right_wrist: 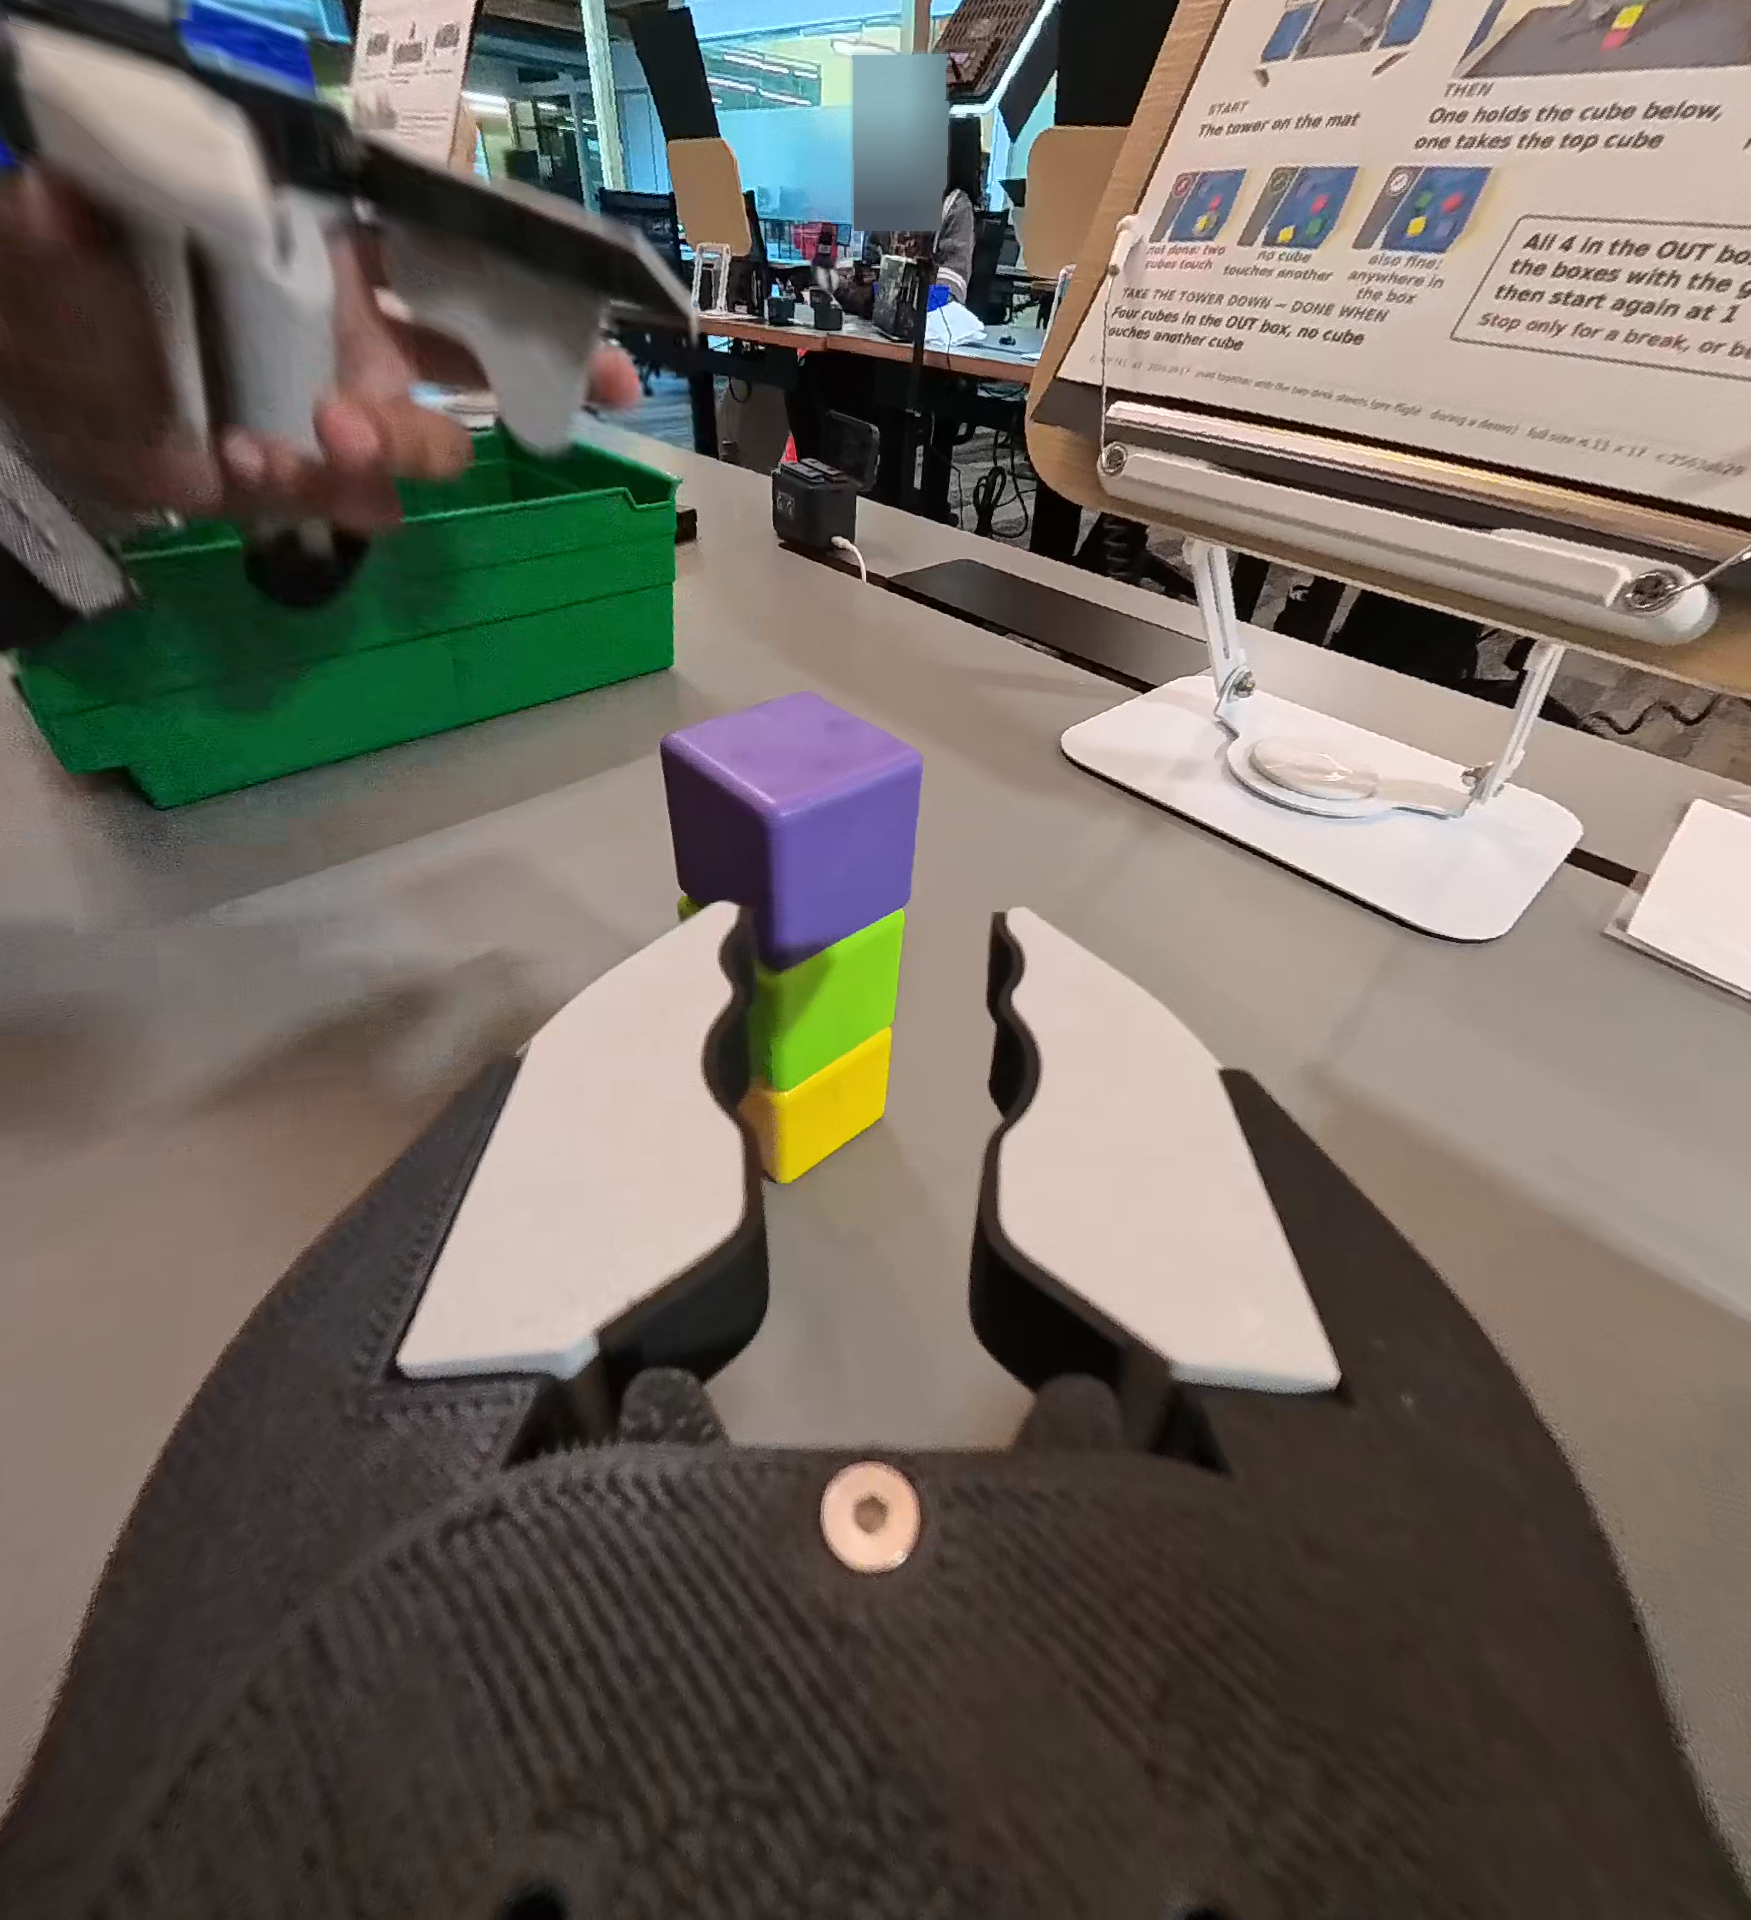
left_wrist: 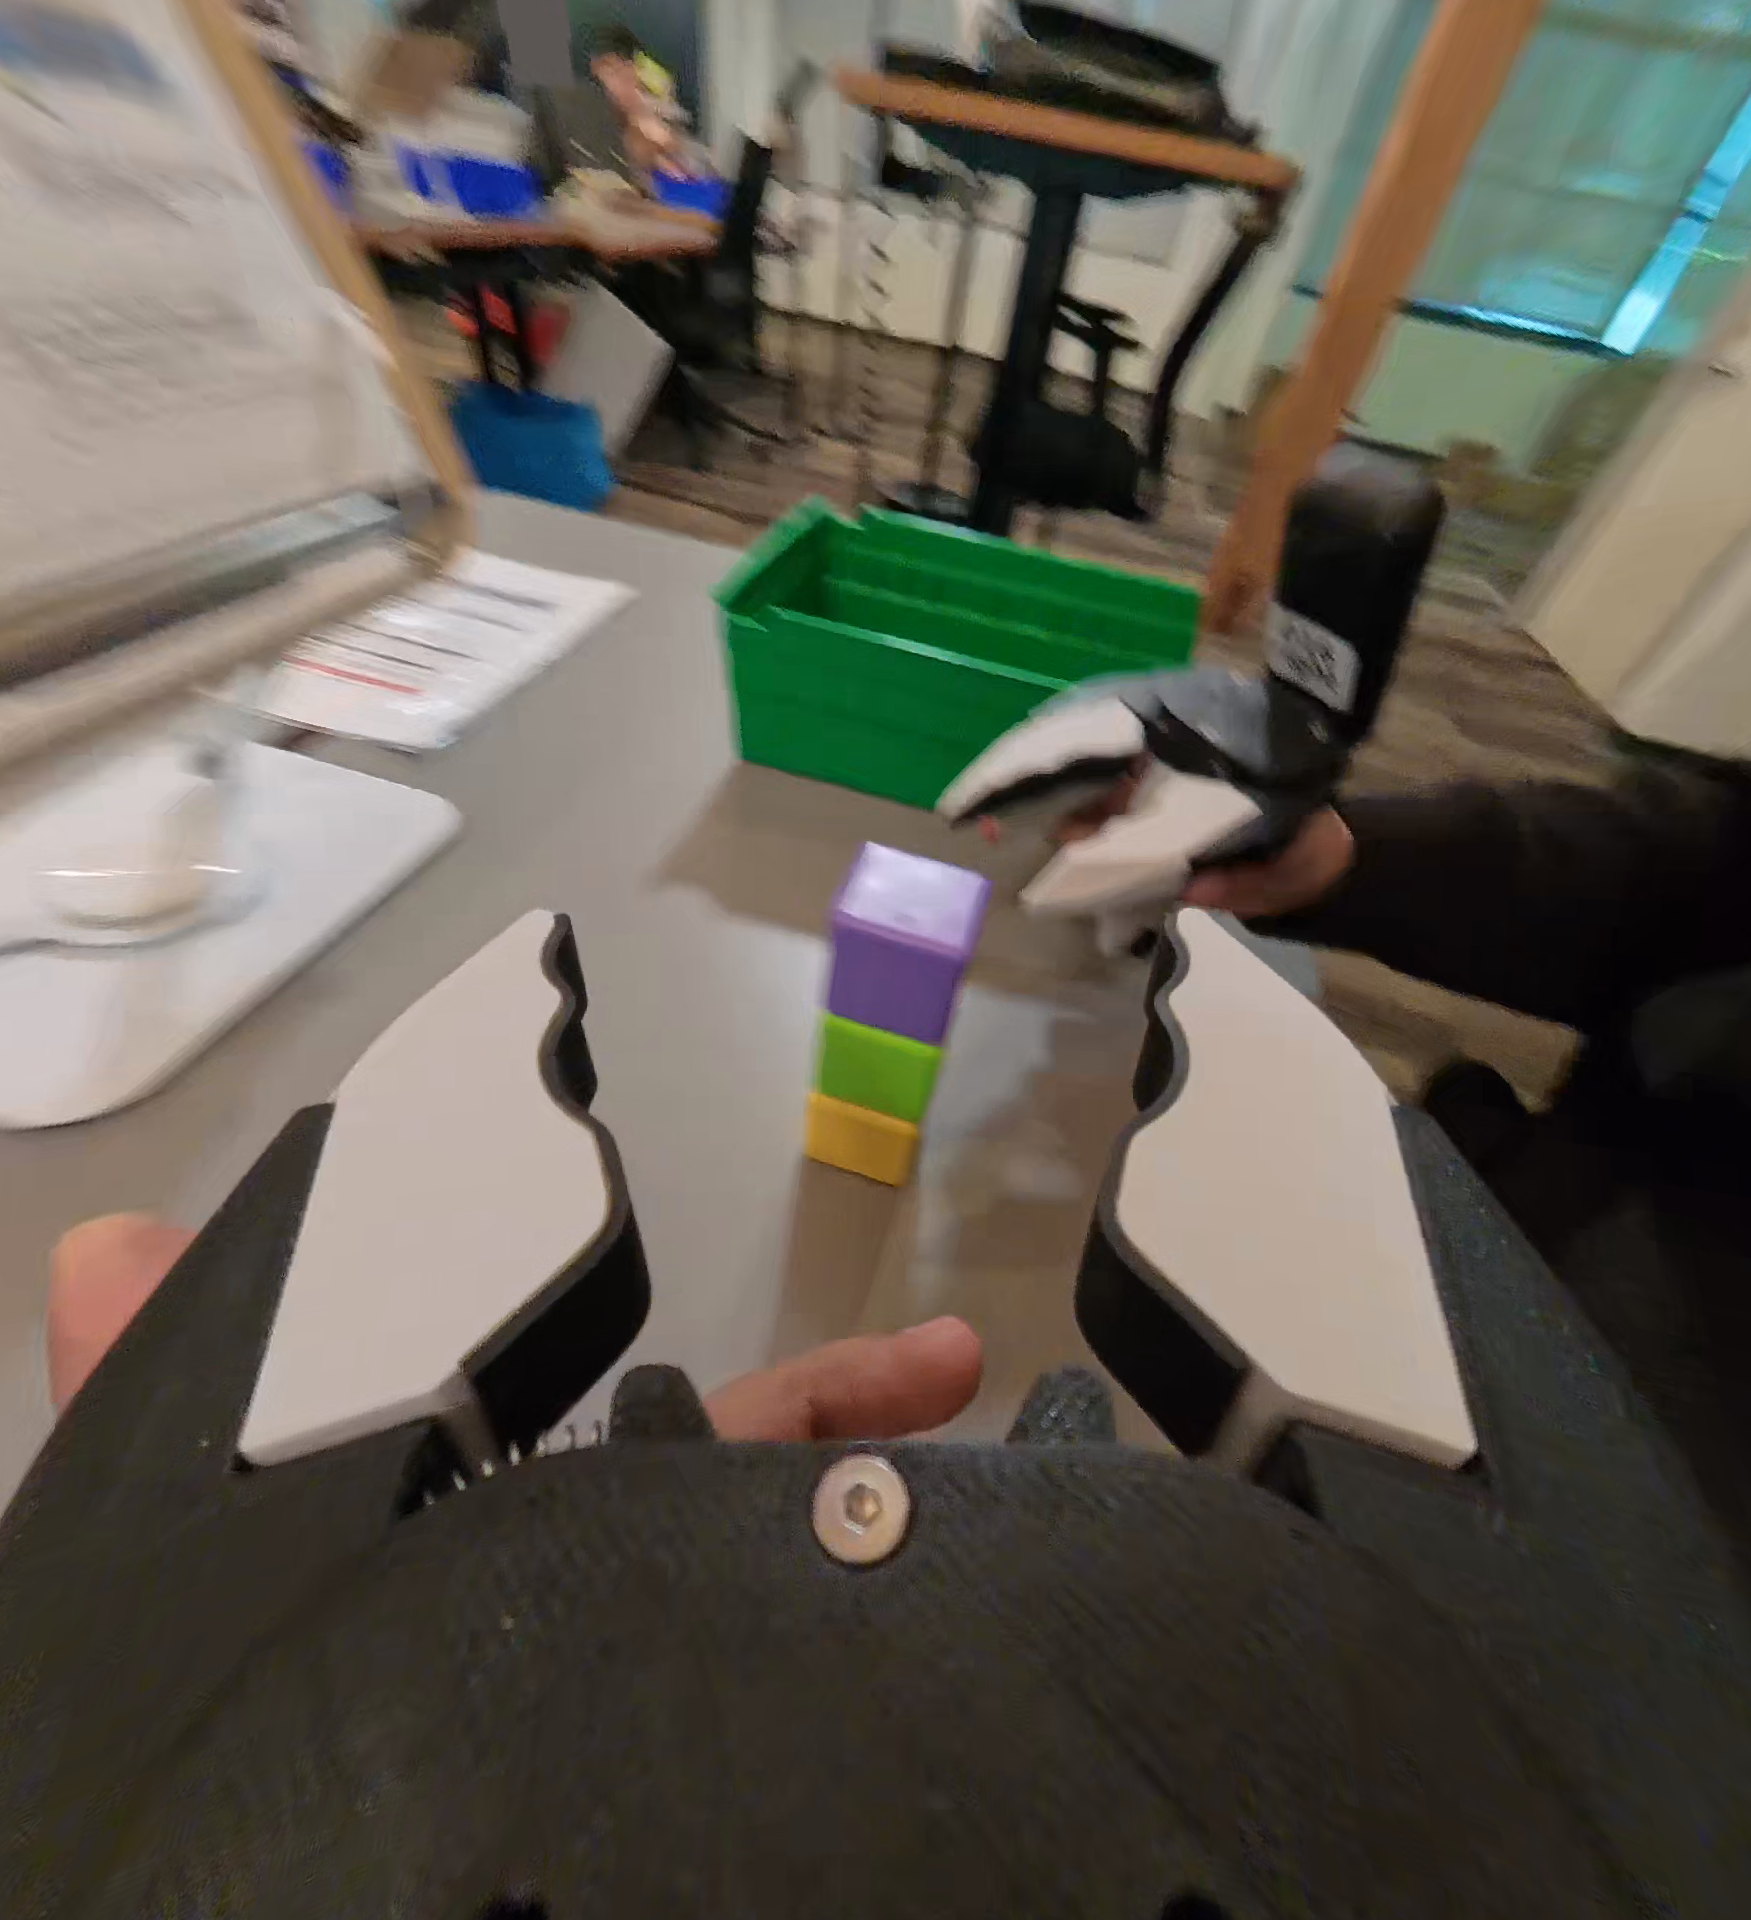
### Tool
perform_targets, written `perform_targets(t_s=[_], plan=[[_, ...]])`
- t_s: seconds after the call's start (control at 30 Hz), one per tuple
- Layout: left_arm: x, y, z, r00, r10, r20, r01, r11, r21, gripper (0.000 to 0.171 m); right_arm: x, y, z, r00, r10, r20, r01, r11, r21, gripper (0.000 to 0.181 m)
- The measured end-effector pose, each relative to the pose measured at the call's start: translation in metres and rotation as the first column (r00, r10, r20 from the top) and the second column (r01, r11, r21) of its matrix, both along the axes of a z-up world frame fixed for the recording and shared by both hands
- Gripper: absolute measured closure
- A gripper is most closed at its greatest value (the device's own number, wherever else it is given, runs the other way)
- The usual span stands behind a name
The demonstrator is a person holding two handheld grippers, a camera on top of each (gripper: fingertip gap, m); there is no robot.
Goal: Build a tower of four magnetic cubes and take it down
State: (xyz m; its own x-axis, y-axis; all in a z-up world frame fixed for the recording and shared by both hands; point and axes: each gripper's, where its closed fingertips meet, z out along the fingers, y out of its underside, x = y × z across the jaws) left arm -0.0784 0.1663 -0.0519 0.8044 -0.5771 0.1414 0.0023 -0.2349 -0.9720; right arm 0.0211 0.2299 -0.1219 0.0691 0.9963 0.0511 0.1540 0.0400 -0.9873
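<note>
Left gripper [left_wrist: 866, 940] hovering with jaws wide apart, gripping nothing, tower ahead. Right gripper [right_wrist: 866, 920] gaping too, empty, near green plastic cube [right_wrist: 829, 997]. Purple plastic cube [right_wrist: 793, 816] topping green; yellow plastic cube [right_wrist: 824, 1112] sitting on grey table [right_wrist: 1266, 1091]. Green plastic bin [right_wrist: 403, 644] beyond.

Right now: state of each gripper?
Left gripper: open, empty, back from the cube stack.
Right gripper: open, empty, jaws either side of the green cube.

green bin [right_wrist: 414, 644], instr. sheet stand [right_wrist: 1318, 821], paper [left_wrist: 435, 644]
</note>
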Motion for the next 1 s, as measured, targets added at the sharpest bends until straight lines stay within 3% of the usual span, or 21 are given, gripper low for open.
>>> perform_targets(t_s=[0.07, 0.1, 0.17, 0.2, 0.27, 0.3, 0.37, 0.47, 0.63, 0.8, 0.9, 1.0], plan=[[-0.053, -0.001, 0.03, 0.975, 0.224, -0.008, -0.223, 0.974, 0.038, 0.075, -0.001, -0.002, -0.001, 1.0, 0.005, 0.003, -0.005, 1.0, 0.0, 0.137], [-0.085, -0.004, 0.04, 0.934, 0.356, -0.012, -0.355, 0.934, 0.039, 0.08, -0.001, -0.003, -0.001, 1.0, 0.007, 0.004, -0.007, 1.0, 0.002, 0.137], [-0.154, -0.019, 0.048, 0.799, 0.601, -0.013, -0.601, 0.799, 0.006, 0.089, -0.002, -0.004, -0.002, 1.0, 0.011, 0.01, -0.011, 1.0, 0.005, 0.137], [-0.19, -0.031, 0.046, 0.697, 0.717, -0.009, -0.717, 0.697, -0.022, 0.091, -0.003, -0.005, -0.003, 1.0, 0.012, 0.013, -0.012, 1.0, 0.006, 0.137], [-0.254, -0.061, 0.028, 0.487, 0.873, -0.009, -0.87, 0.485, -0.085, 0.092, -0.004, -0.006, -0.004, 1.0, 0.015, 0.017, -0.015, 1.0, 0.004, 0.137], [-0.277, -0.073, 0.015, 0.416, 0.909, -0.029, -0.905, 0.411, -0.108, 0.095, -0.004, -0.007, -0.005, 1.0, 0.016, 0.02, -0.016, 1.0, 0.003, 0.138], [-0.314, -0.097, -0.022, 0.294, 0.944, -0.147, -0.95, 0.272, -0.155, 0.096, -0.004, -0.008, -0.006, 1.0, 0.017, 0.025, -0.017, 1.0, 0.007, 0.138], [-0.346, -0.123, -0.079, 0.157, 0.927, -0.342, -0.971, 0.081, -0.225, 0.095, -0.004, -0.008, -0.007, 0.999, 0.011, 0.034, -0.012, 1.0, 0.024, 0.138], [-0.352, -0.126, -0.133, 0.147, 0.897, -0.417, -0.947, 0.007, -0.32, 0.097, -0.005, -0.008, -0.01, 0.999, 0.009, 0.049, -0.01, 0.999, 0.036, 0.138], [-0.359, -0.134, -0.158, 0.098, 0.858, -0.504, -0.948, -0.073, -0.309, 0.106, -0.005, -0.008, -0.011, 0.998, 0.01, 0.054, -0.013, 0.999, 0.04, 0.138], [-0.36, -0.134, -0.162, 0.104, 0.867, -0.487, -0.943, -0.07, -0.326, 0.122, -0.005, -0.008, -0.012, 0.998, 0.012, 0.056, -0.014, 0.999, 0.039, 0.138], [-0.36, -0.135, -0.16, 0.132, 0.865, -0.484, -0.942, -0.042, -0.333, 0.121, -0.005, -0.008, -0.012, 0.998, 0.011, 0.058, -0.014, 0.999, 0.043, 0.138]])
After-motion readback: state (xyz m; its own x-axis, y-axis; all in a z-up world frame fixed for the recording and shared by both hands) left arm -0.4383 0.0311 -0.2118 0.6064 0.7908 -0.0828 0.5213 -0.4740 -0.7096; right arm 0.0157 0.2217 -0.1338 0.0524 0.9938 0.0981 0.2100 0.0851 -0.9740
